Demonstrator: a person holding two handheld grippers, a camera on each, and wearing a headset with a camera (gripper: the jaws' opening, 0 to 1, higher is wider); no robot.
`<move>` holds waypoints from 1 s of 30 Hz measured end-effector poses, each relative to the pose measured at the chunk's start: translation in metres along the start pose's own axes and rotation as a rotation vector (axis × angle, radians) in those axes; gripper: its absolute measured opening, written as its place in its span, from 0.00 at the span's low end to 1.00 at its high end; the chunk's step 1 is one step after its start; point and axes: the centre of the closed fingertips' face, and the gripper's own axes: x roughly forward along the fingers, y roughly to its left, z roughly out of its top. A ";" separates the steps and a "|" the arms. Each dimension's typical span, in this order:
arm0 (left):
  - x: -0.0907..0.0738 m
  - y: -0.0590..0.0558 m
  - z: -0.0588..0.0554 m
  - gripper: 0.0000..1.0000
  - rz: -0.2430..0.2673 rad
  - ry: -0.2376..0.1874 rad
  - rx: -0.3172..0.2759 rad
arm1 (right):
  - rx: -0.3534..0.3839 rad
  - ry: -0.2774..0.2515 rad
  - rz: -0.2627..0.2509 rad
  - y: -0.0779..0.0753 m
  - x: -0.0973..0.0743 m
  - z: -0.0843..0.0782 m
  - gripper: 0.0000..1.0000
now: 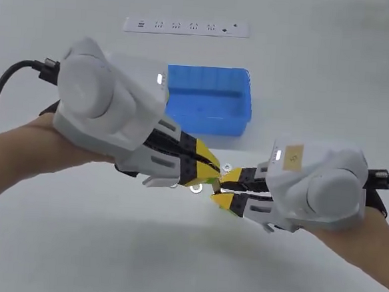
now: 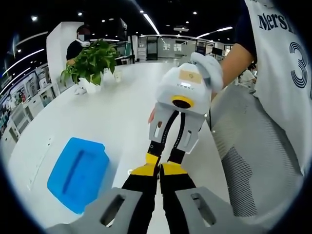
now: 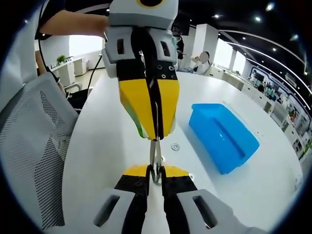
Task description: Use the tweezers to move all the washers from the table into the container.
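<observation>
"Right gripper view first: what do the two grippers hold?"

"The right gripper (image 3: pixel 156 171) is closed tight on the low end of the thin shiny metal tweezers (image 3: pixel 155 152). The left gripper (image 3: pixel 156 136) comes down from the top of the frame and is closed on the other end. Both pinch the same tool."

"So which step is it?"

"I think they are getting the tweezers set right in one gripper. No washer is picked up yet."

"Where are the washers?"

"The small round metal washers (image 1: pixel 227 167) lie on the white table (image 1: pixel 173 258), right by the jaw tips, in the middle of the head view. The blue plastic container (image 1: pixel 208 100) sits near them, higher in the frame."

"What comes next?"

"I guess one gripper must let go. Then the other must aim the tweezers' tips at a washer and squeeze softly."

"Any words to read?"

"In the left gripper view, upper right, a white shirt (image 2: pixel 280 73) says 'Mers' and a big '3'. The marks on the long white power strip (image 1: pixel 186 27), at the top of the head view, are too small to read."
</observation>
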 end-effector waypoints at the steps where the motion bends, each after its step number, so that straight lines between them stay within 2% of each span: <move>1: -0.002 0.000 0.000 0.06 0.000 -0.001 -0.004 | -0.004 -0.001 -0.001 0.000 -0.001 0.001 0.10; 10: -0.020 0.002 0.008 0.06 0.002 0.005 -0.006 | -0.033 -0.019 -0.002 -0.001 -0.003 0.021 0.10; 15: -0.033 0.006 0.017 0.06 0.021 -0.020 -0.005 | -0.045 -0.039 -0.008 -0.006 -0.007 0.036 0.10; 22: -0.052 0.018 0.040 0.06 0.068 -0.075 0.022 | -0.061 -0.084 -0.035 -0.021 -0.016 0.064 0.10; 30: -0.068 0.036 0.062 0.06 0.102 -0.107 0.065 | -0.086 -0.122 -0.072 -0.045 -0.024 0.091 0.10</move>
